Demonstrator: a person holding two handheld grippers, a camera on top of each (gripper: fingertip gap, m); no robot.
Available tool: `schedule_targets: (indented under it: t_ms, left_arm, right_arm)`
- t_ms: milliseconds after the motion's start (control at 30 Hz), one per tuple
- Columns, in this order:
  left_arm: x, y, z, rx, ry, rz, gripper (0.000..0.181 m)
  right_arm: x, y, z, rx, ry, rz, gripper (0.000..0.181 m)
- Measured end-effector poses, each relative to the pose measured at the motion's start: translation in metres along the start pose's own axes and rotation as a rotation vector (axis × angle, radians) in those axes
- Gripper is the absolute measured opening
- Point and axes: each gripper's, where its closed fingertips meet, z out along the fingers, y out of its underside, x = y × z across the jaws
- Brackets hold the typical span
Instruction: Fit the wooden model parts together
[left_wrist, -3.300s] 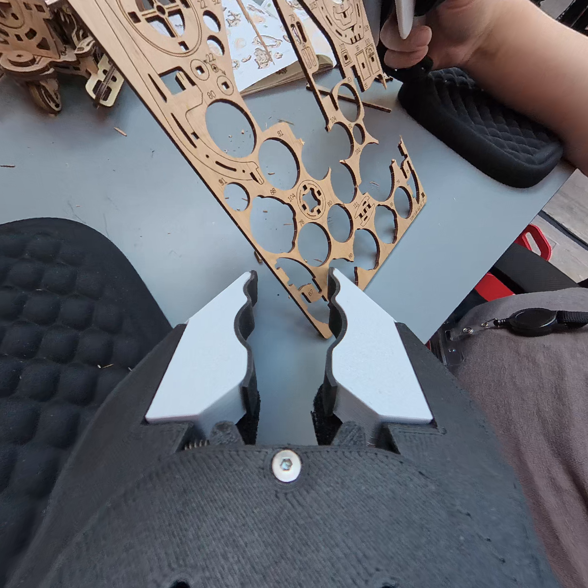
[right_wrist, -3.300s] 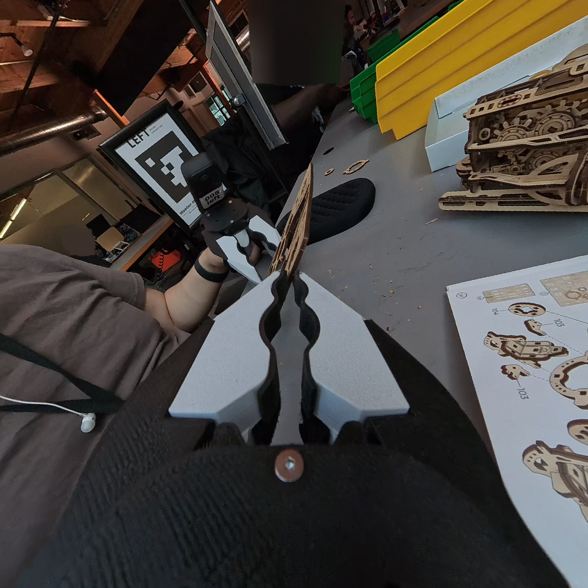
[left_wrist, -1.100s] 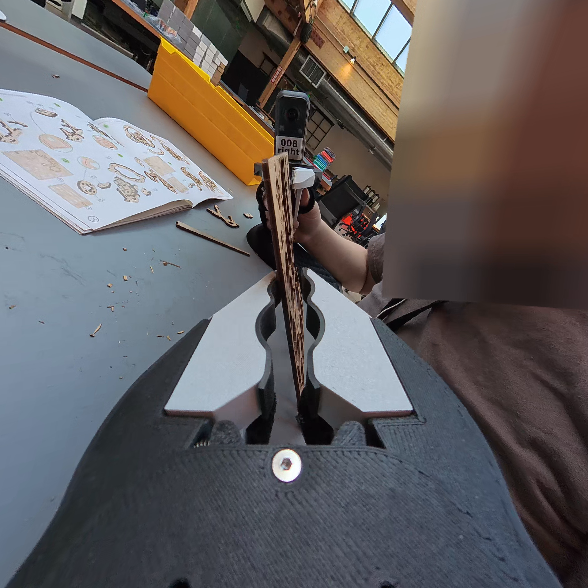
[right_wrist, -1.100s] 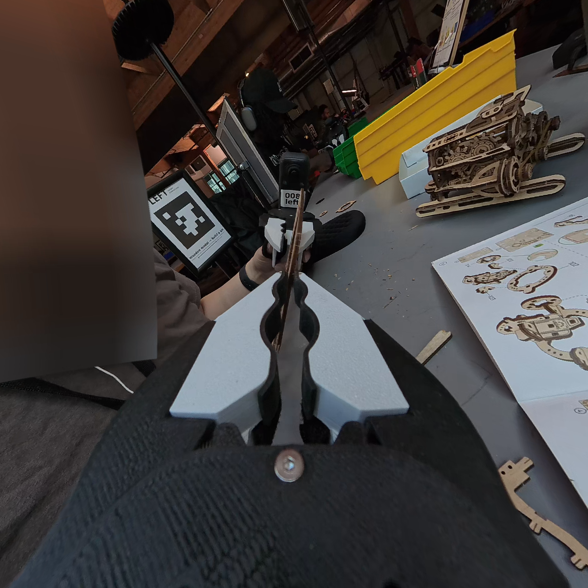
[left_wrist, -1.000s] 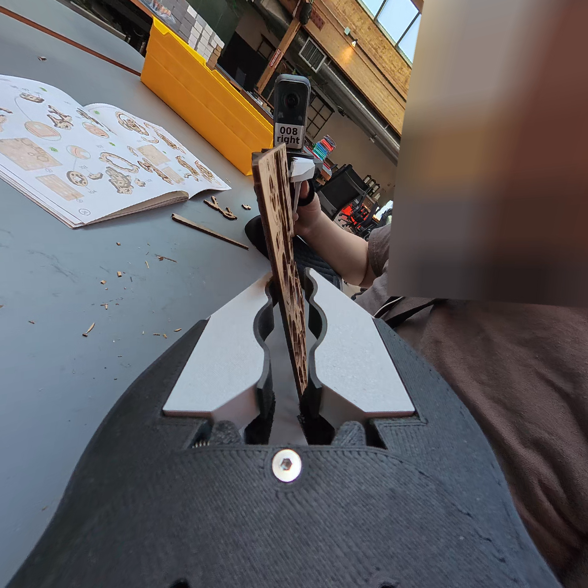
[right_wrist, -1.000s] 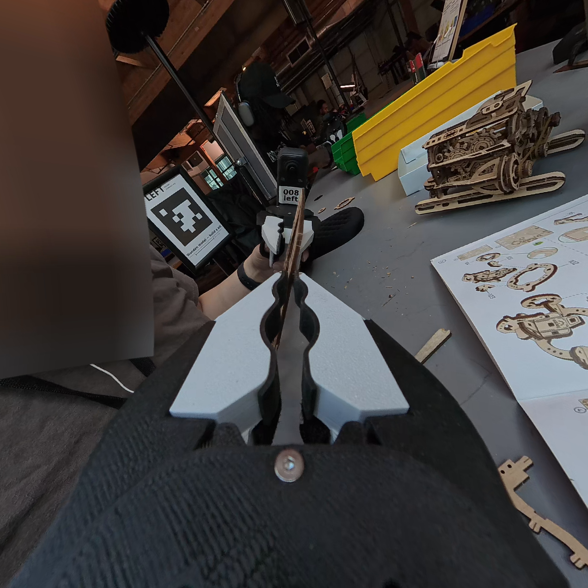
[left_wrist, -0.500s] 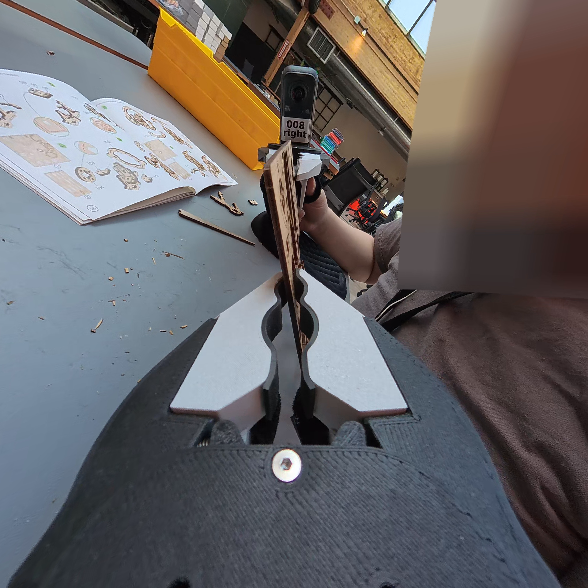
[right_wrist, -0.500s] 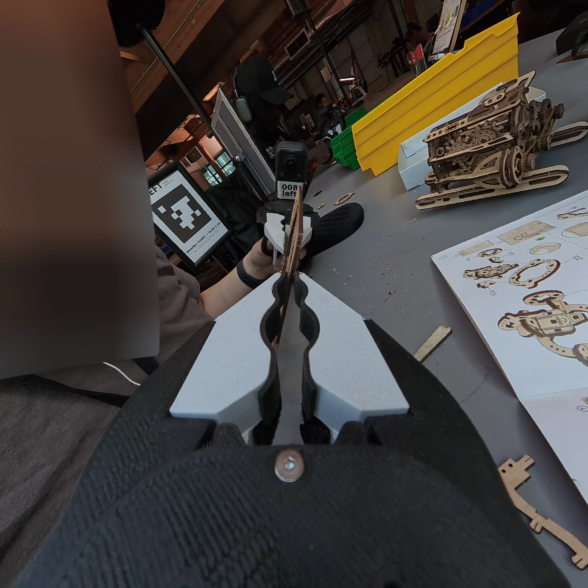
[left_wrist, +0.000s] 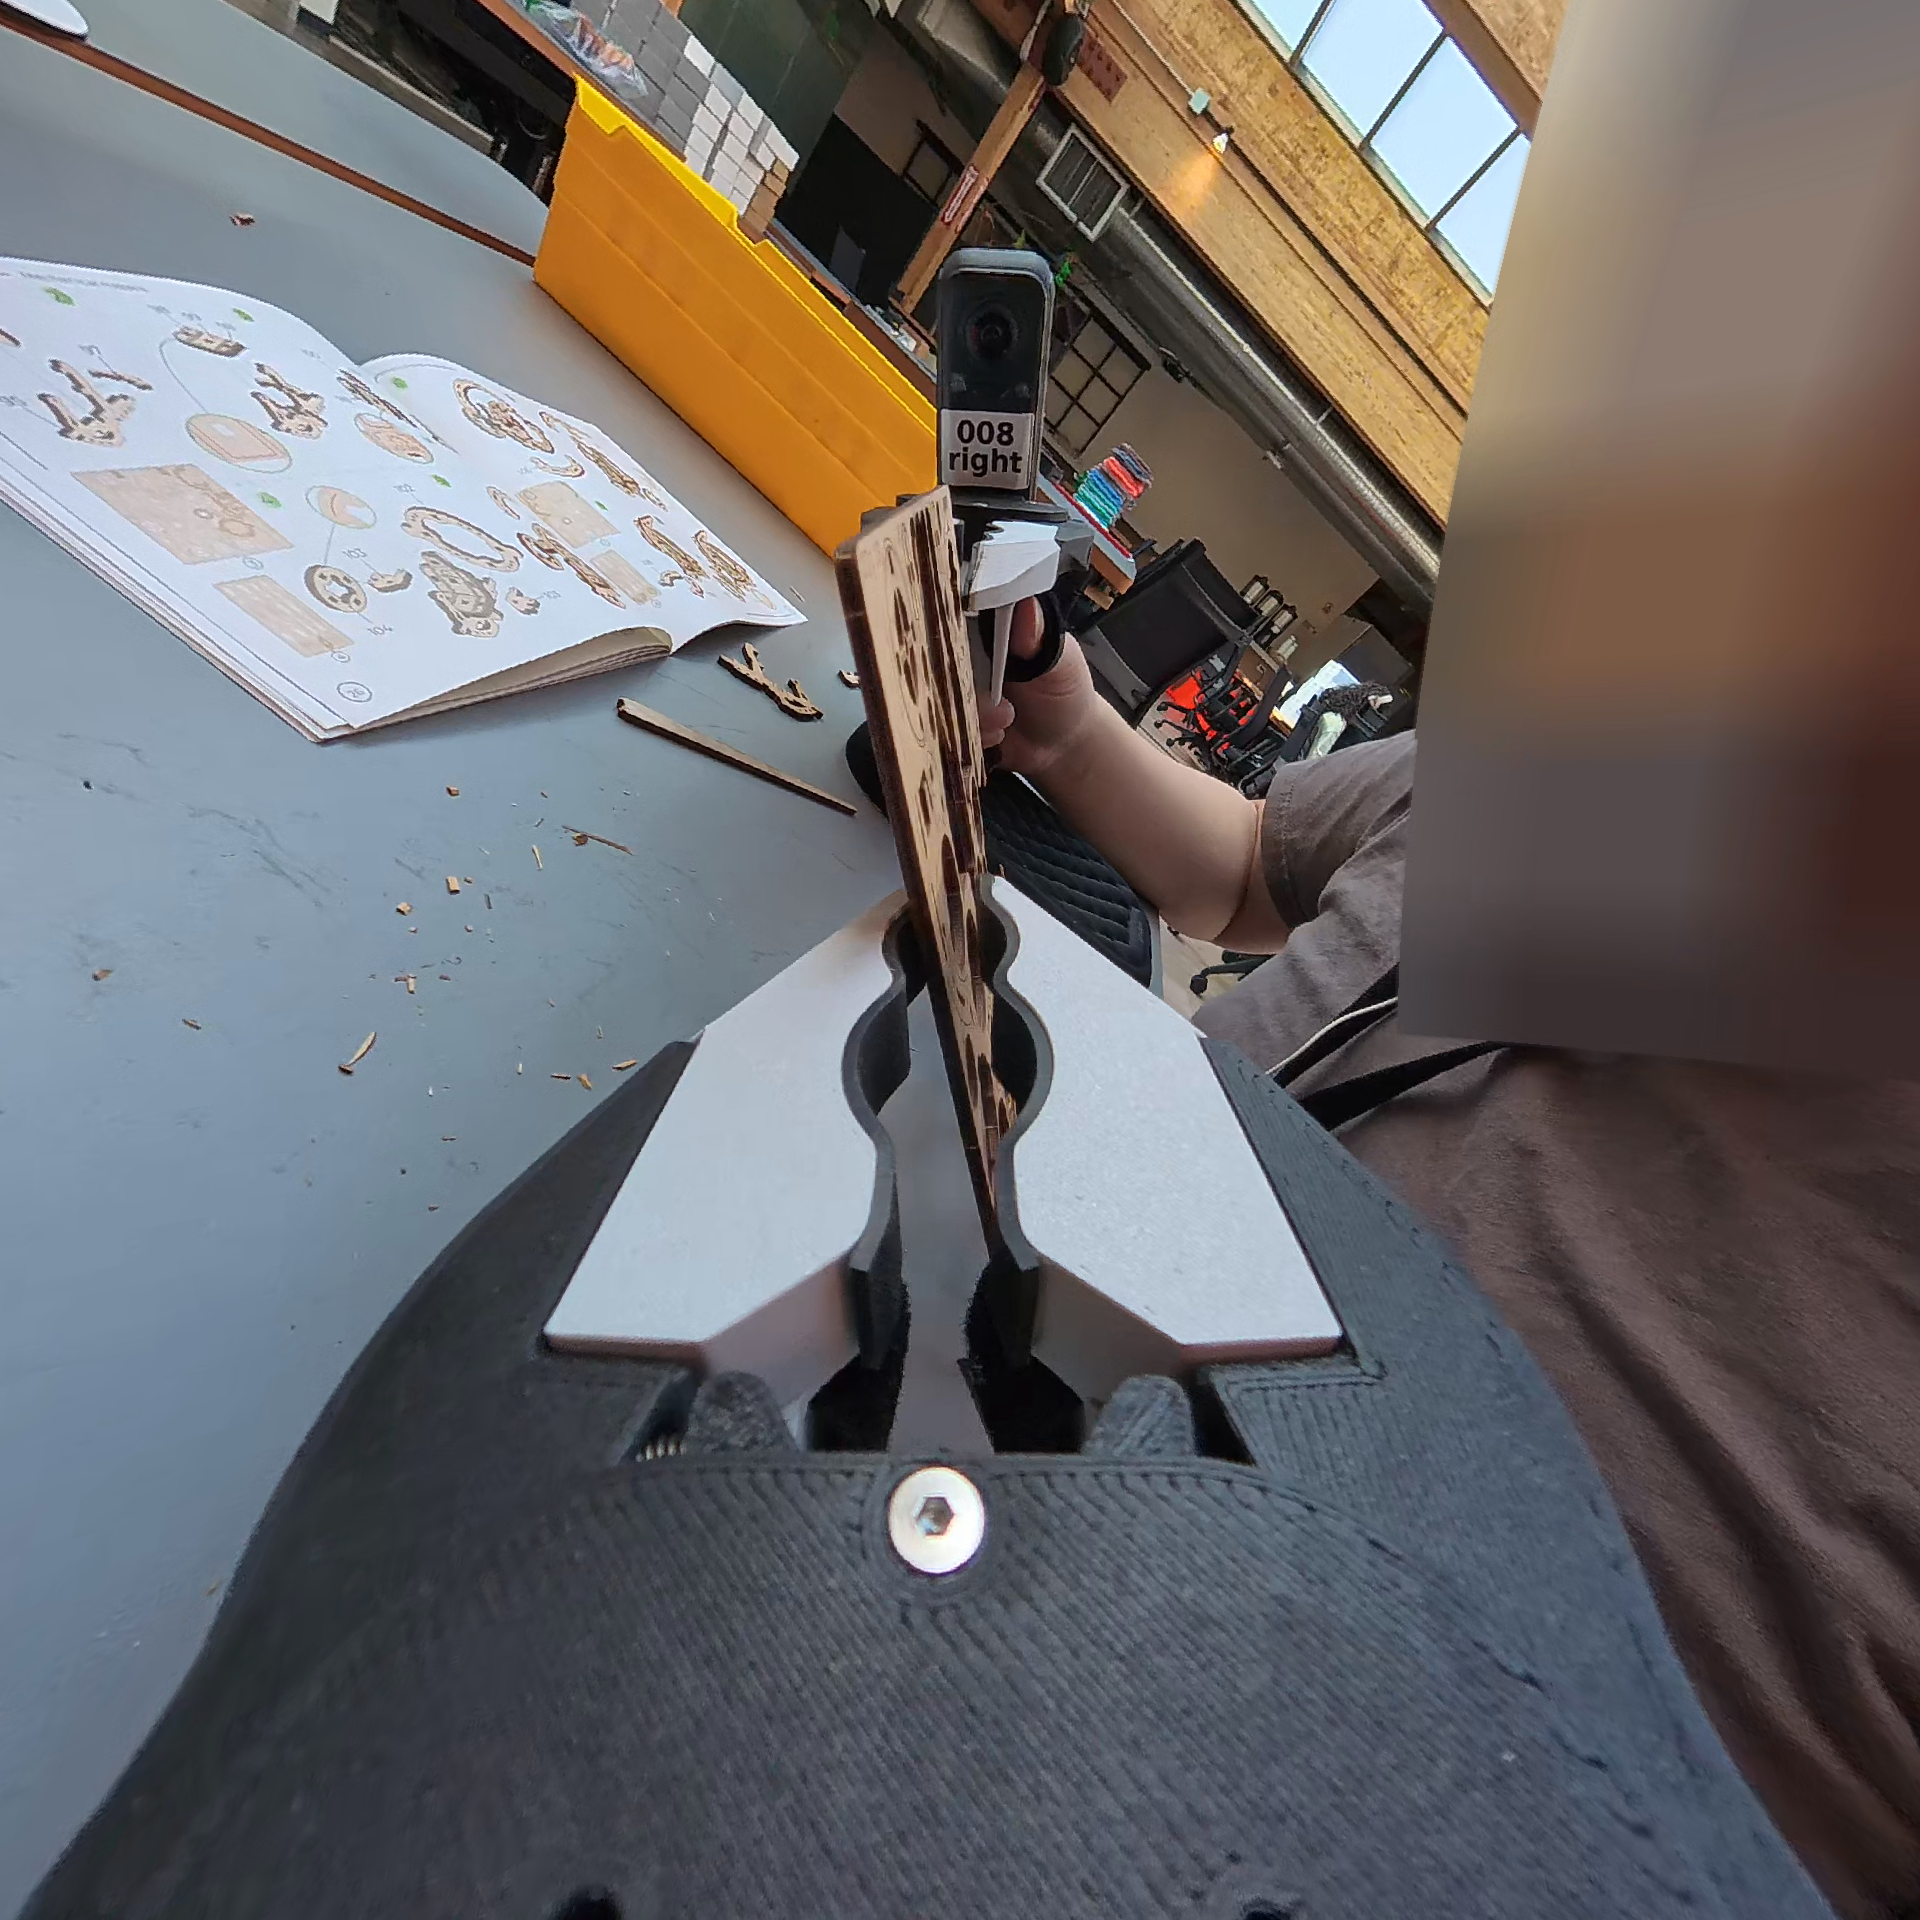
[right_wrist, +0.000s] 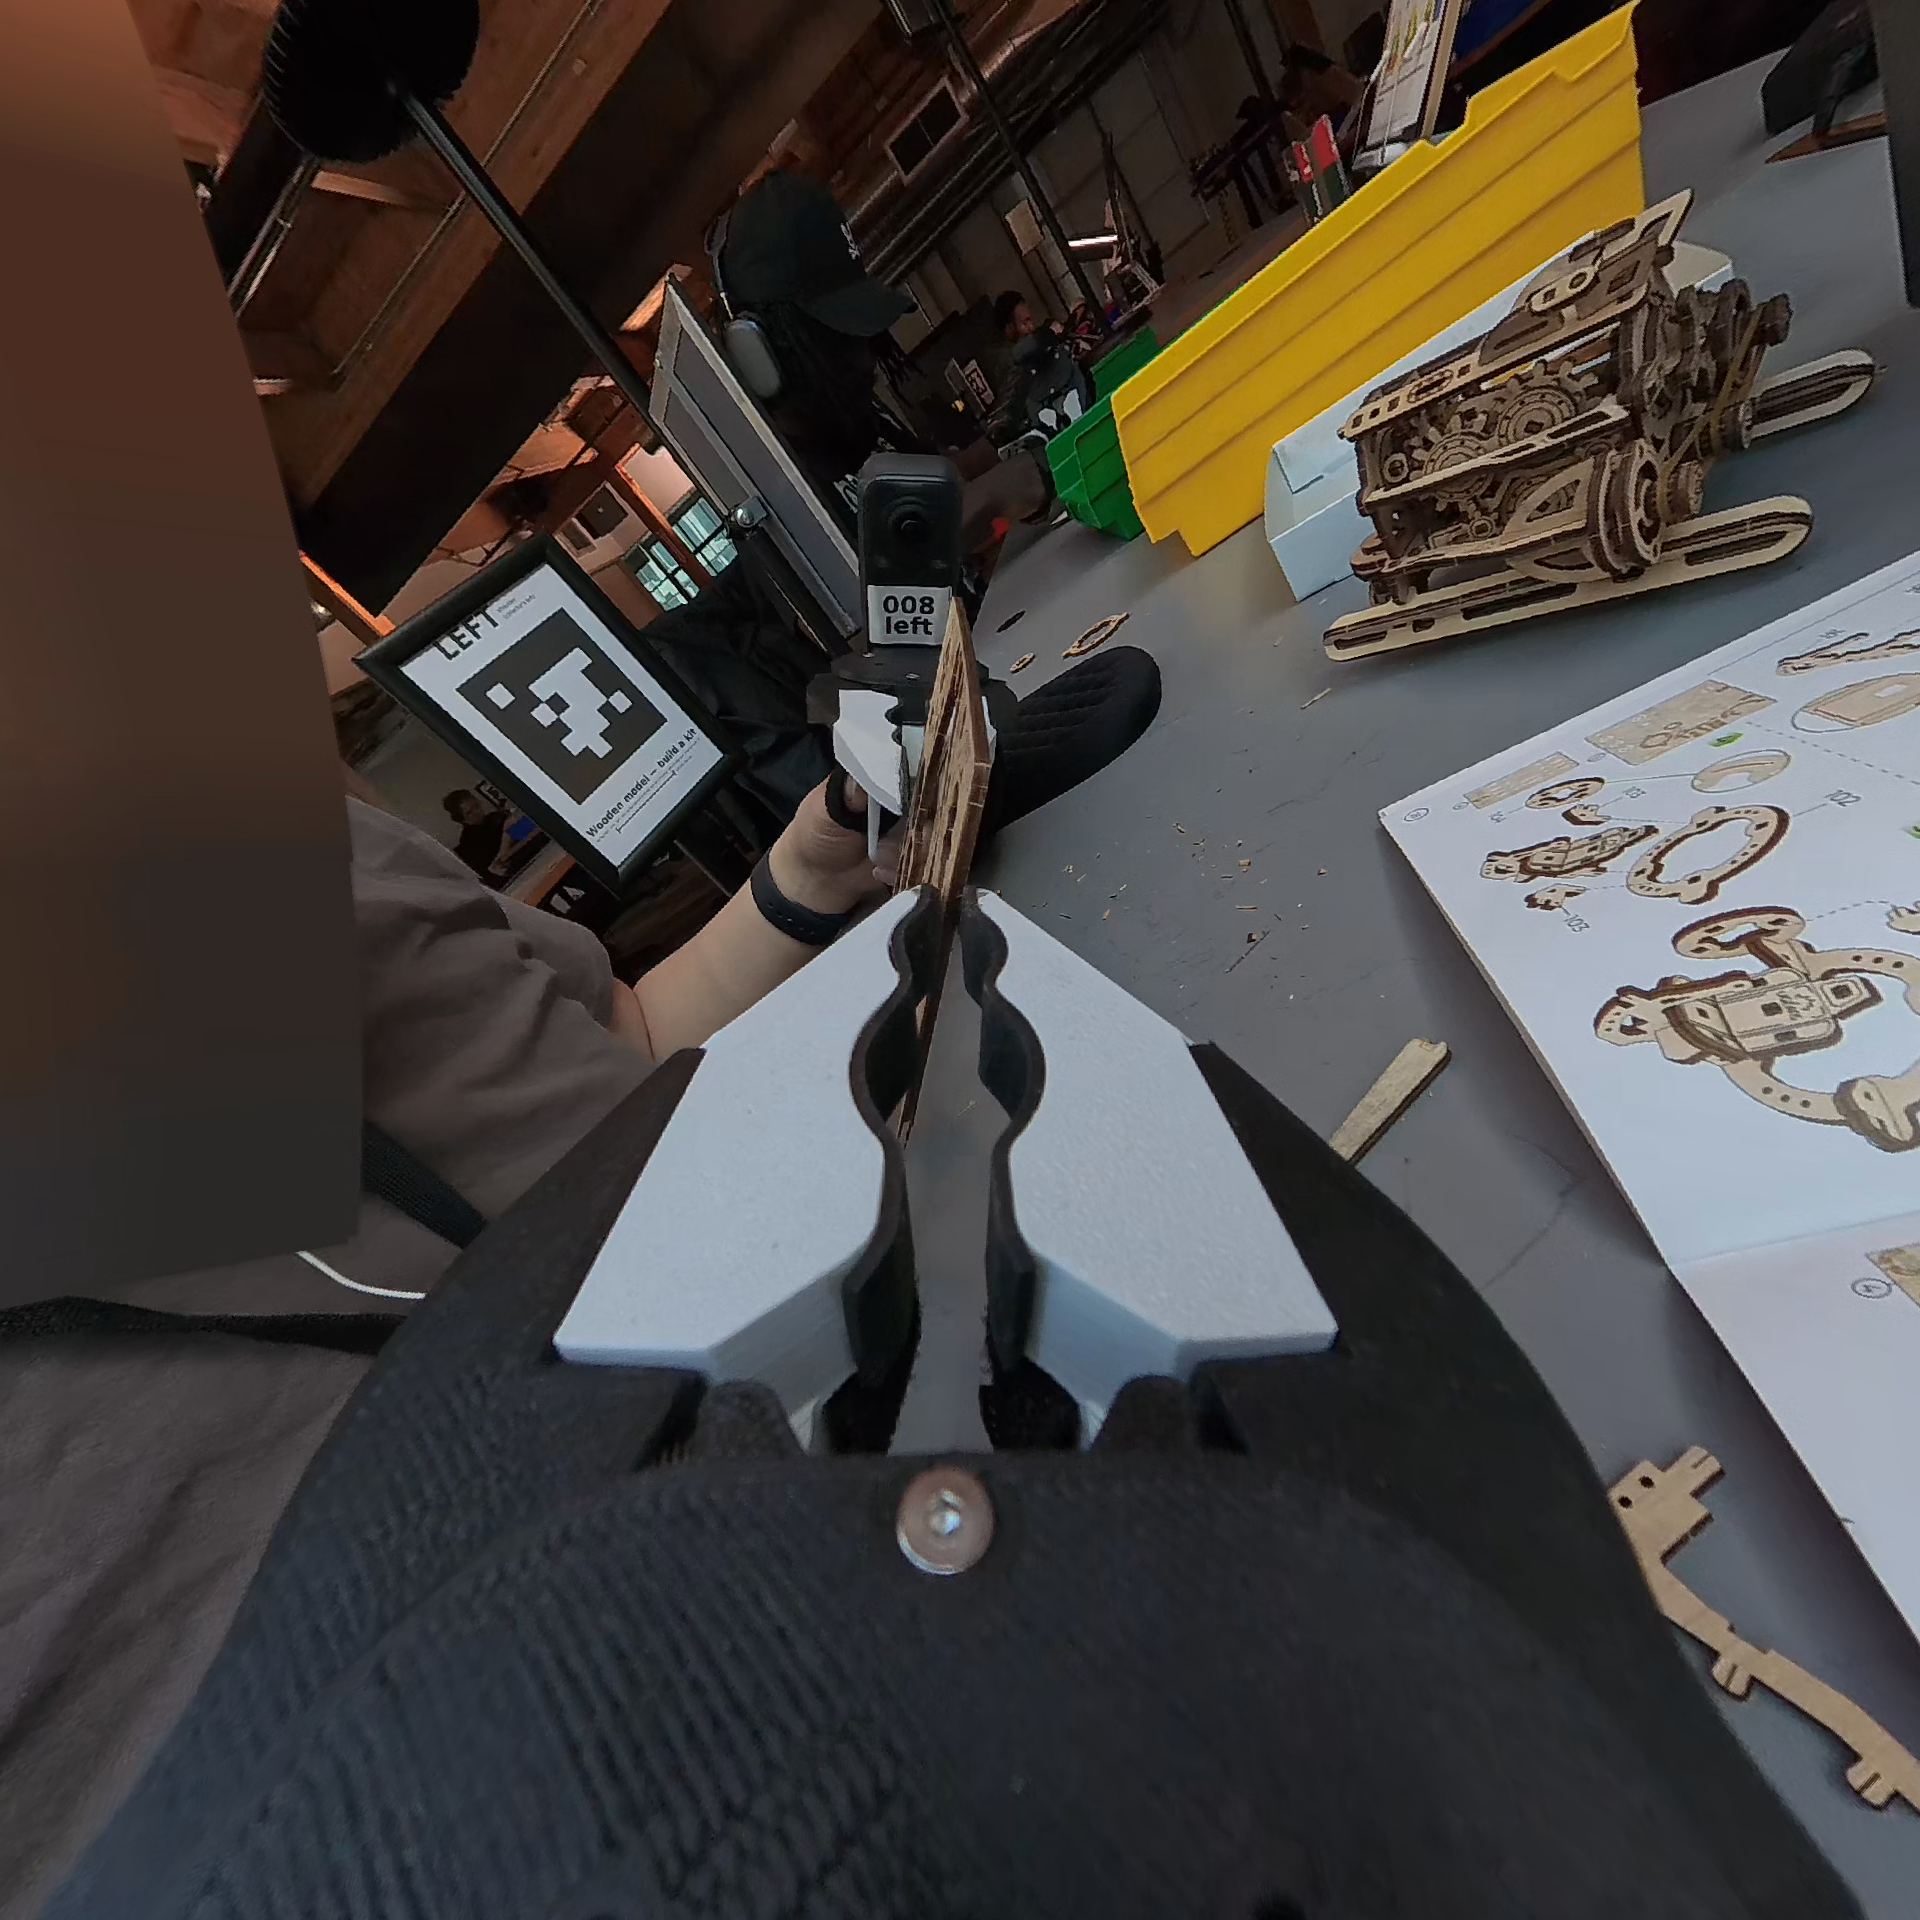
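A laser-cut wooden parts sheet (left_wrist: 914, 665) with many empty cut-outs is held edge-on above the grey table (left_wrist: 260, 935). My left gripper (left_wrist: 951, 920) is shut on its near end. The right gripper shows farther off in the left wrist view (left_wrist: 1013, 577) at the sheet's far end. In the right wrist view my right gripper (right_wrist: 945, 904) is shut on the same sheet (right_wrist: 951, 769), and the left gripper (right_wrist: 883, 753) faces it from the other end. A part-built wooden model (right_wrist: 1590, 457) stands at the back right.
An open instruction booklet (left_wrist: 364, 499) (right_wrist: 1714, 883) lies on the table. Yellow bins (left_wrist: 727, 312) (right_wrist: 1403, 281) and a white box (right_wrist: 1309, 520) stand behind. A wood strip (left_wrist: 727, 753), loose wooden pieces (right_wrist: 1745, 1621), chips and black pads (right_wrist: 1070, 707) lie about. A framed marker sign (right_wrist: 561, 717) stands left. Spacing between my two grippers at the tips: around 12 cm.
The left gripper, open under the sheet 3.3 s ago, has closed on its end. Both grippers now hold the sheet edge-on above the table; it has tilted slightly in the last second.
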Motion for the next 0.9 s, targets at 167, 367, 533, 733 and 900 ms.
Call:
schedule_targets:
  t_ms: [167, 367, 533, 733, 900]
  left_arm:
    - [0.0, -0.005, -0.005, 0.043, -0.019, 0.012, 0.007]
    - [0.003, -0.007, -0.009, 0.071, -0.039, 0.045, 0.008]
    - [0.004, -0.011, -0.014, 0.106, -0.052, 0.06, 0.008]
    - [0.004, -0.011, -0.015, 0.113, -0.066, 0.082, 0.007]
    - [0.005, -0.014, -0.018, 0.135, -0.069, 0.087, 0.006]
  right_arm:
    - [0.001, 0.0, 0.0, -0.001, 0.007, -0.003, 0.001]
    - [0.001, 0.0, 0.0, 0.0, 0.006, 0.007, 0.001]
    - [0.002, 0.0, 0.0, 0.001, 0.009, 0.005, 0.001]
    - [0.002, 0.0, -0.001, 0.004, 0.01, 0.004, 0.001]
    - [0.002, -0.001, -0.001, 0.009, 0.008, 0.011, 0.001]
